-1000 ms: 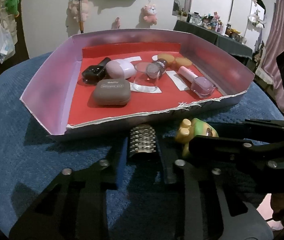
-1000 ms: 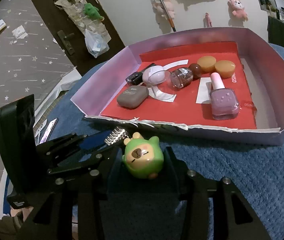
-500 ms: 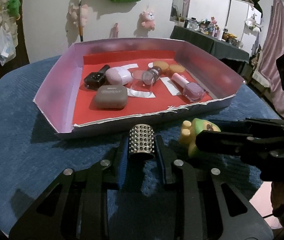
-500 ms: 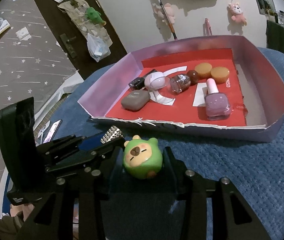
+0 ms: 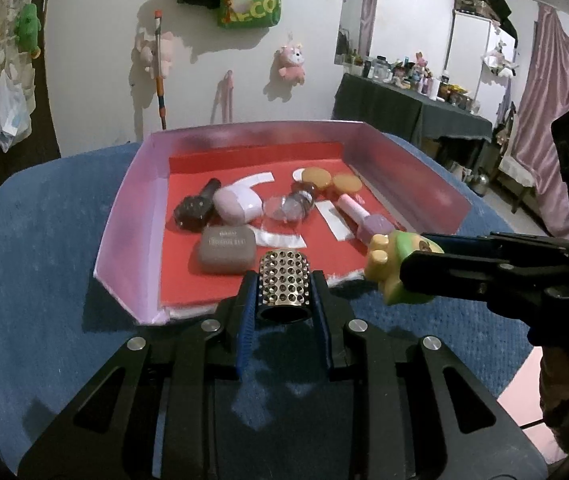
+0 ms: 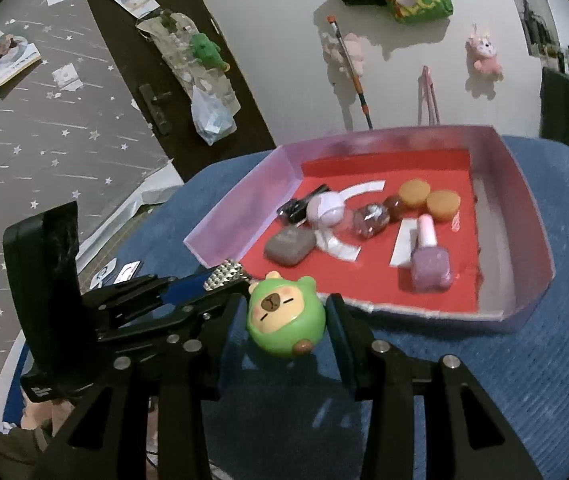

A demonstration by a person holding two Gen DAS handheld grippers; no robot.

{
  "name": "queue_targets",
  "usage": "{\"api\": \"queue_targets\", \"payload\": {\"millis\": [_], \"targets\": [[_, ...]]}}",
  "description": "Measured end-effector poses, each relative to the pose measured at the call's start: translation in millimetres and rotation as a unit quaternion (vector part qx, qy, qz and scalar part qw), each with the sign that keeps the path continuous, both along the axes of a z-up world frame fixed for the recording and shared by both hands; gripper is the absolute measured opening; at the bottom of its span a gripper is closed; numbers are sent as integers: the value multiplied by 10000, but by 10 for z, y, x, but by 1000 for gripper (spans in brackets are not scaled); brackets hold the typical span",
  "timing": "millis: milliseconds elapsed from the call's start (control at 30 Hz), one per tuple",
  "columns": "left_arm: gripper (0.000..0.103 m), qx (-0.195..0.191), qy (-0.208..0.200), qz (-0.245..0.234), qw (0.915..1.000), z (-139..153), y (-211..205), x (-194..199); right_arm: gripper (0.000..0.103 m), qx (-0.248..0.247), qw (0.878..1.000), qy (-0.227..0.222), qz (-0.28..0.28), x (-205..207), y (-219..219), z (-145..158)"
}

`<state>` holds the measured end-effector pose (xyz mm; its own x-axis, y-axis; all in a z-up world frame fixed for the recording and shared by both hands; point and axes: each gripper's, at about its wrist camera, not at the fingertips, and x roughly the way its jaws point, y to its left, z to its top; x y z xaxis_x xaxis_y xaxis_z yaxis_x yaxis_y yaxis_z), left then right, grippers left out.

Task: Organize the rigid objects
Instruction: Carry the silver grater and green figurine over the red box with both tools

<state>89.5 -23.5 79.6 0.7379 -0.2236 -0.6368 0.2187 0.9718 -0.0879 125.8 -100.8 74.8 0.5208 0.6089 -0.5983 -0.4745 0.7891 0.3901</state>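
Grippers side by side at the near wall of the pink-walled tray, each already loaded: the left gripper is clamped on a studded metal cylinder, its long axis running straight ahead between the fingers toward the tray, while the right gripper pinches a green capybara figure. Tray floor lies just ahead and below both; the cylinder hangs over the near edge beside a brown case, the figure just short of the rim, toward a lilac nail-polish bottle
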Motion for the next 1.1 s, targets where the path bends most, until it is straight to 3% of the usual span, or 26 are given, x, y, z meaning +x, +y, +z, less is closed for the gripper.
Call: {"api": "queue_targets", "payload": {"millis": [233,700,1100], "targets": [[24,10,95,-35,9999,11,-5,238,44,-264,9995,-87,-177,232,1,14],[24,9,788,-82,9969,-293,11,620,44,-691,9970,252,-258,608,72,-276],[24,-24,803,-80,9967,-338,9,720,44,-894,9949,270,-388,725,116,-408]]}}
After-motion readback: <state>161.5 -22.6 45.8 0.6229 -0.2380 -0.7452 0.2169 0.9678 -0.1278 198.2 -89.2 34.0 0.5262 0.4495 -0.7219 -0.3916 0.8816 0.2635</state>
